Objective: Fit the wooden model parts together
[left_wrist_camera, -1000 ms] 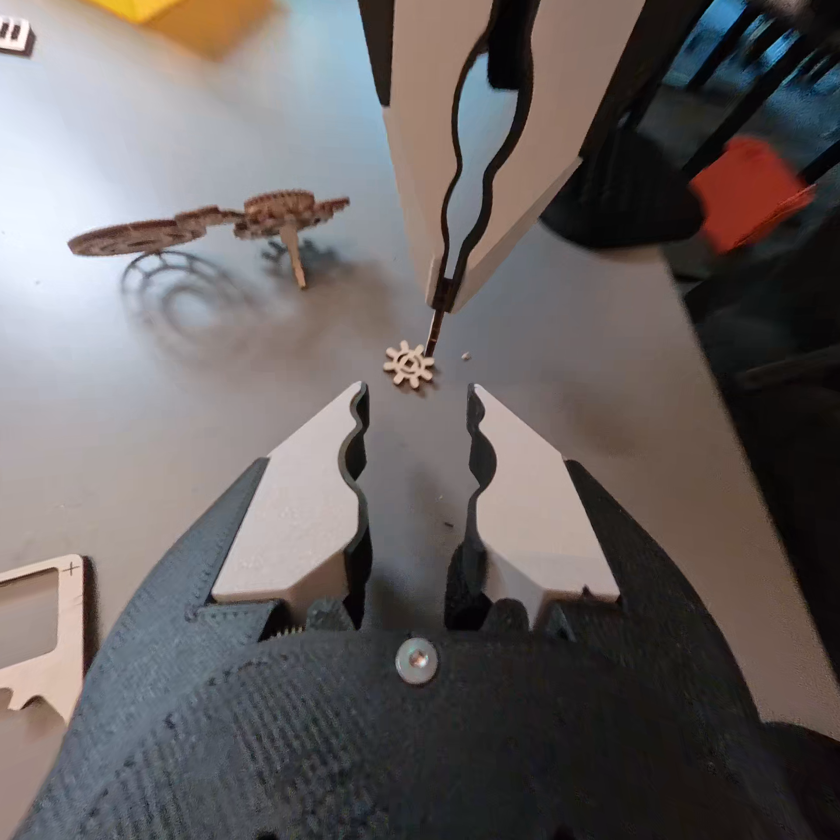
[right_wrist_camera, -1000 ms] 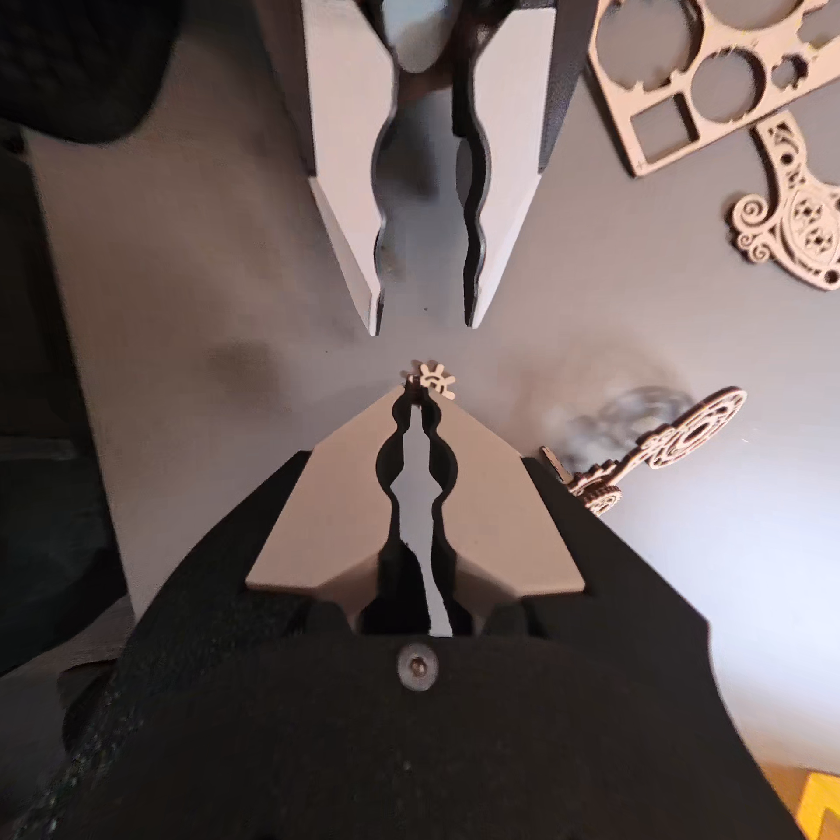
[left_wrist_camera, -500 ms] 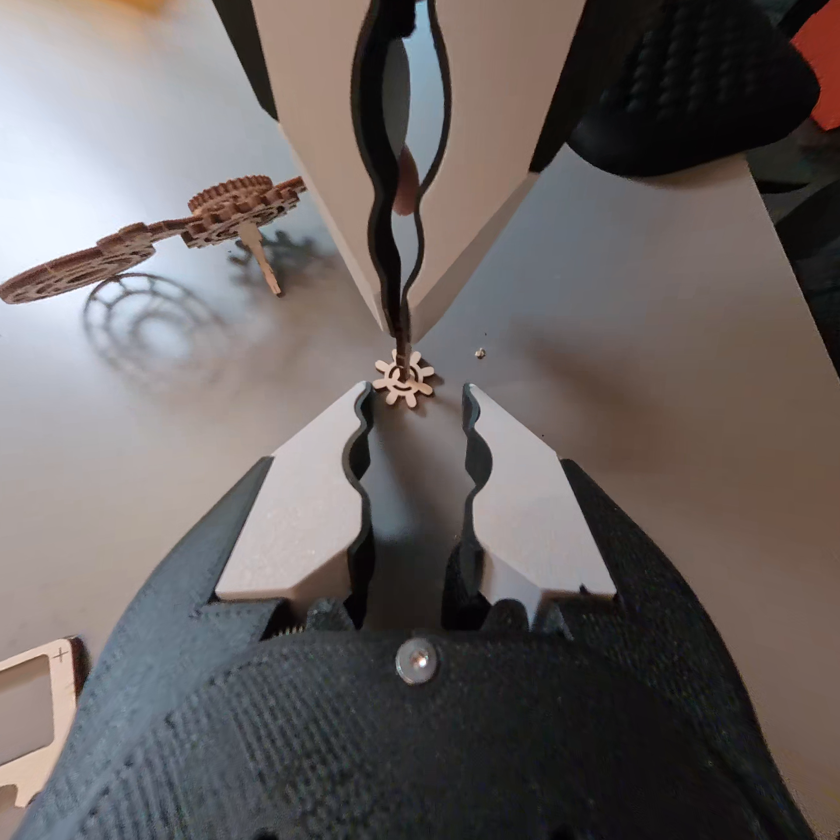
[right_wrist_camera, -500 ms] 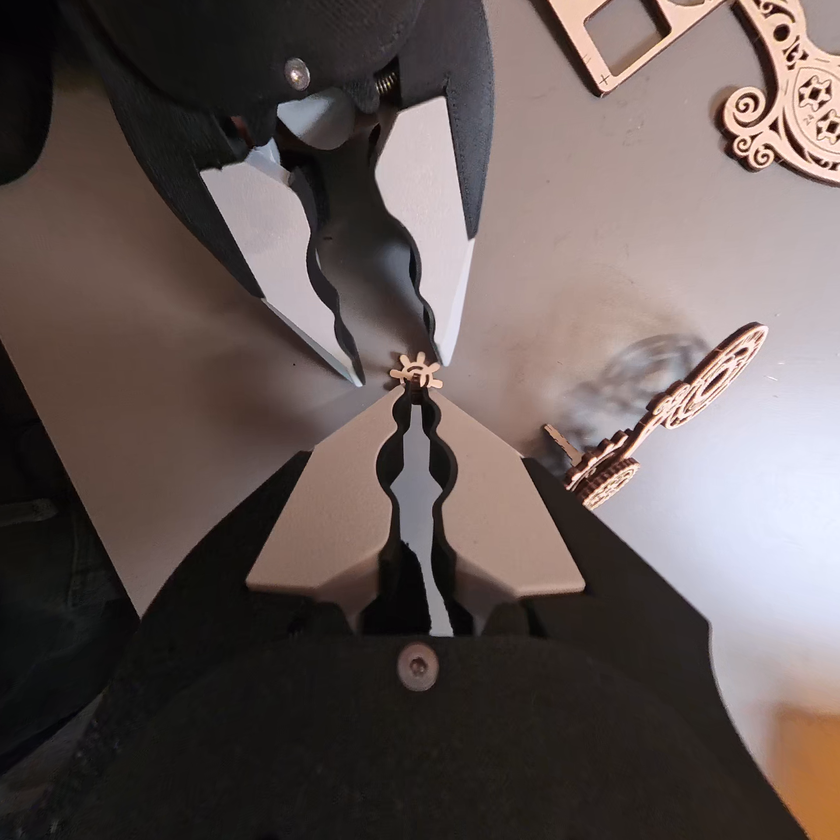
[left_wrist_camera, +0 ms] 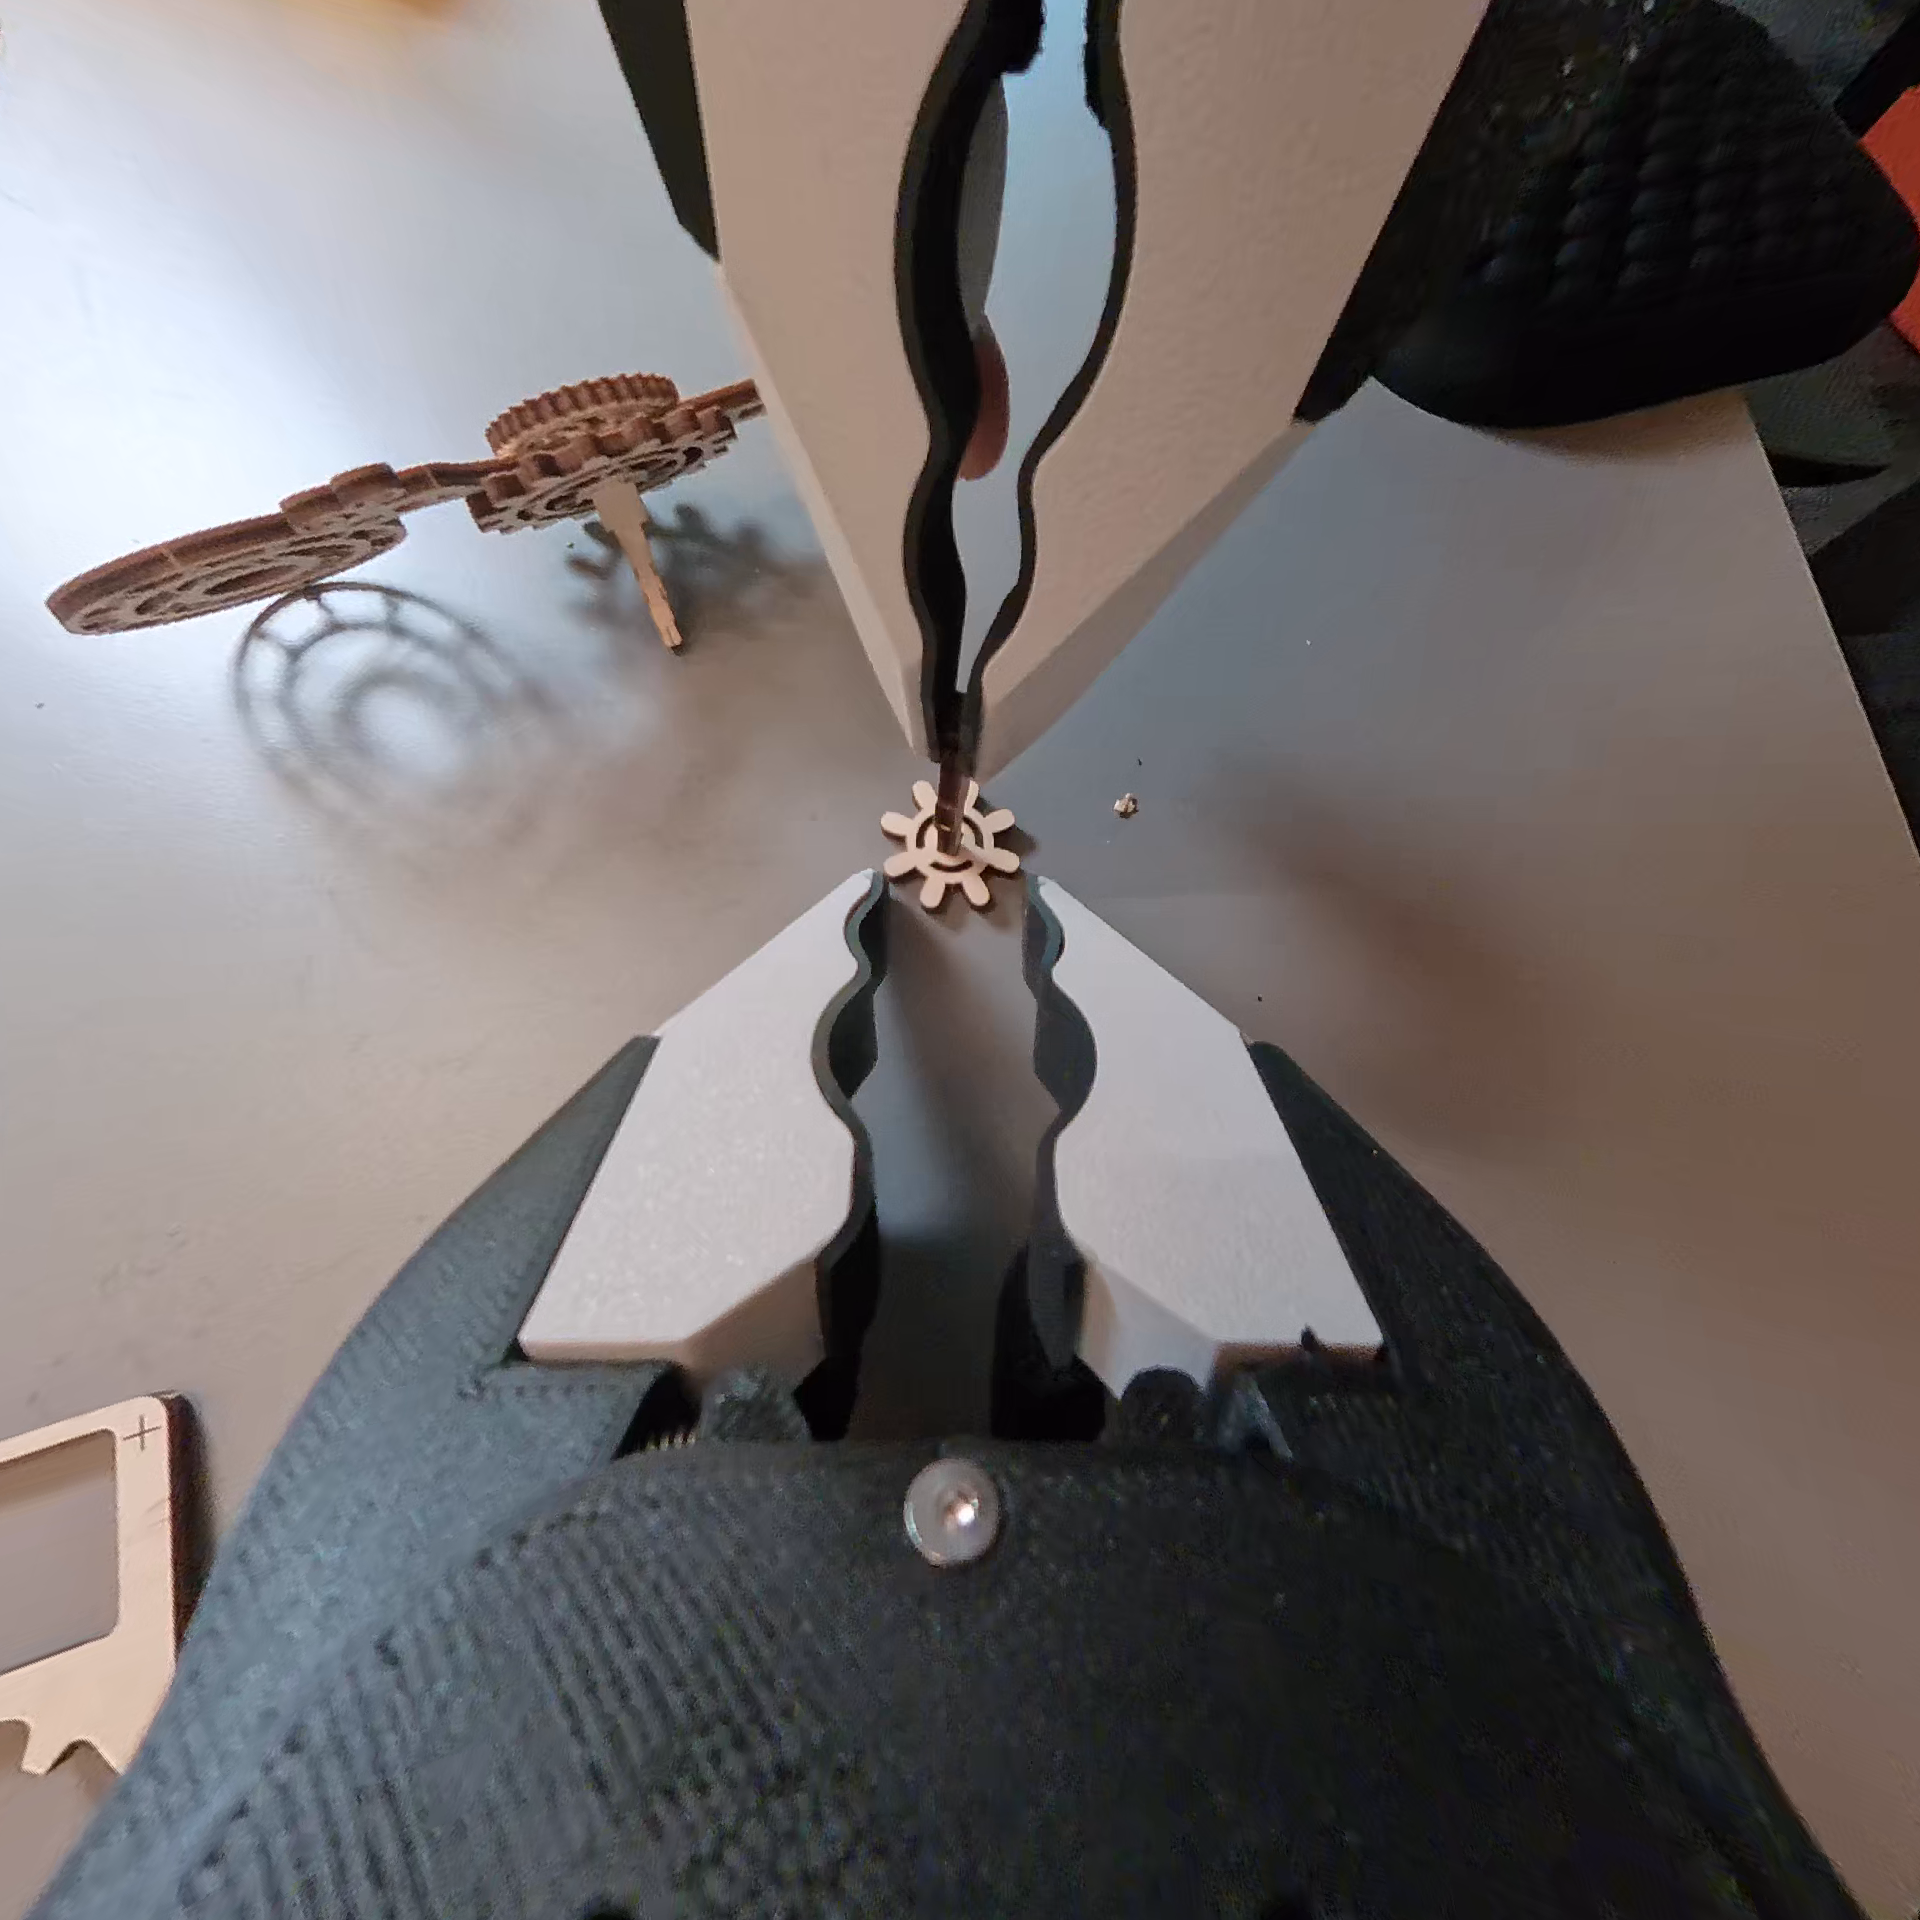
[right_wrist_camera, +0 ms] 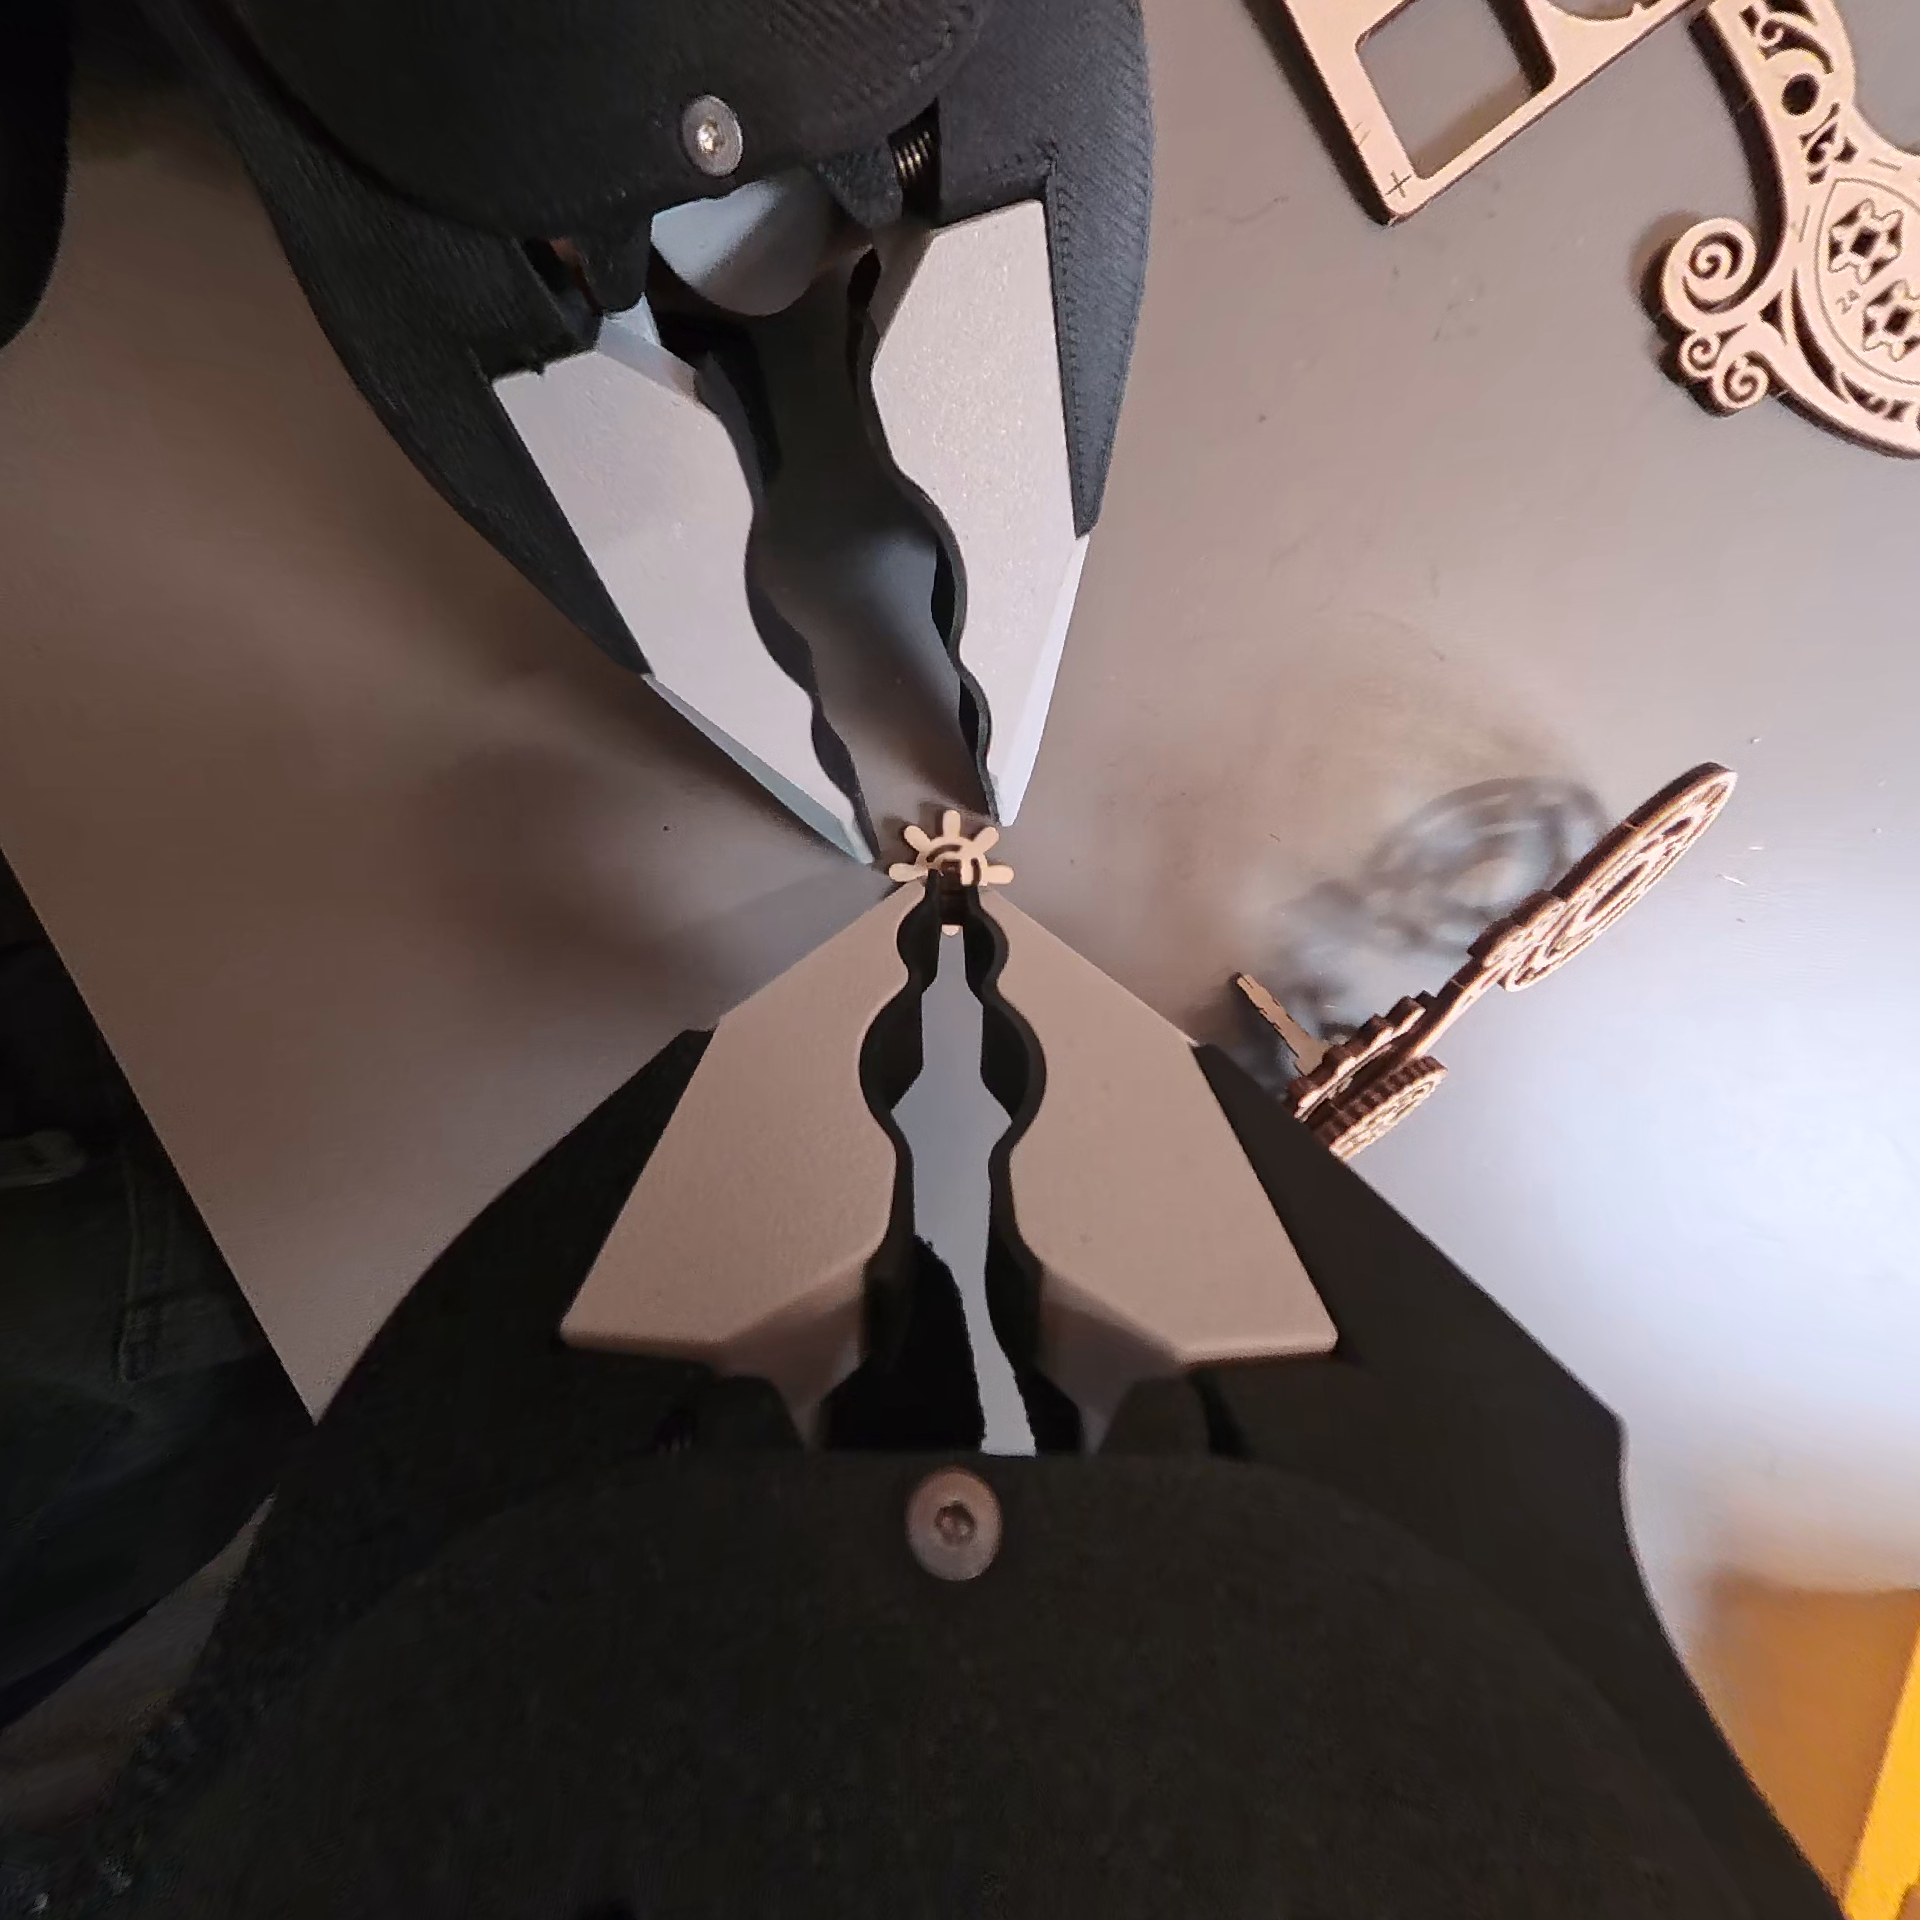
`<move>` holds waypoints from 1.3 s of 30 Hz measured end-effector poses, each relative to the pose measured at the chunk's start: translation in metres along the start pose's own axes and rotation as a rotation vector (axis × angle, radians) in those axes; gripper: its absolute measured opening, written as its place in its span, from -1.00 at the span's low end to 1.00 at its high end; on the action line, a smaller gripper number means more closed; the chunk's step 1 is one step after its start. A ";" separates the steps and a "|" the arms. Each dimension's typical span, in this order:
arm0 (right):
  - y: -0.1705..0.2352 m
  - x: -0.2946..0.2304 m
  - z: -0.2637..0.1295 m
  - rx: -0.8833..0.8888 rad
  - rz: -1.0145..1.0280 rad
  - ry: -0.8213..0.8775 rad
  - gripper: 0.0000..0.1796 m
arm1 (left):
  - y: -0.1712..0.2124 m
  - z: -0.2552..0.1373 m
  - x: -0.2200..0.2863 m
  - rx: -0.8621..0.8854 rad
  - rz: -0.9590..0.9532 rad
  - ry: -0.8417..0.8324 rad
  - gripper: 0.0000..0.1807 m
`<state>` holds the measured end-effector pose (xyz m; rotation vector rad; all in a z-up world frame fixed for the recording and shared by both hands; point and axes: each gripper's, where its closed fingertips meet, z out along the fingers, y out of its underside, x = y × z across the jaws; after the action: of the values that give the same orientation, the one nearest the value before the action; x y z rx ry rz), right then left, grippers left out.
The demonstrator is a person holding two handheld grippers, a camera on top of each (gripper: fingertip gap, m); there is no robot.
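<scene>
1. Left wrist view: the small pale wooden cog (left_wrist_camera: 950,844) lies flat on the grey tabletop (left_wrist_camera: 312,987), just beyond the tips of the left hand-held gripper (left_wrist_camera: 952,885); that gripper is released, its jaws parted about a cog's width and grasping nothing; whether the tips brush the teeth cannot be told; opposite, the right hand-held gripper (left_wrist_camera: 948,732) is clenched on a thin dark wooden peg (left_wrist_camera: 950,781) whose lower end sits at the cog's centre hole; an assembled brown wooden gear mechanism (left_wrist_camera: 416,509) stands well apart to the left; a pale cut-out wooden sheet (left_wrist_camera: 78,1558) shows at the lower edge.

2. Right wrist view: the right hand-held gripper (right_wrist_camera: 948,914) is nearly closed, pinching the peg (right_wrist_camera: 945,902) at the cog (right_wrist_camera: 948,856); the left hand-held gripper (right_wrist_camera: 920,826) flanks the cog's far side, jaws apart.

3. Judged risks: a tilted peg could jam or snap; the loose cog could skid, since nothing visibly pins it; a weak pinch could let the peg slip upward.
</scene>
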<state>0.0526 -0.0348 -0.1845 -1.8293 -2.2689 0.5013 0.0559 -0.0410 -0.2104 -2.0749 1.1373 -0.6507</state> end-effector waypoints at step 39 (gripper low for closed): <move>-0.003 0.001 0.005 0.003 -0.105 -0.010 -0.99 | -0.003 0.004 -0.003 0.005 0.031 -0.023 -0.71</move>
<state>0.0484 -0.0354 -0.1883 -1.6992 -2.3540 0.4969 0.0590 -0.0357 -0.2107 -2.0513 1.1519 -0.6126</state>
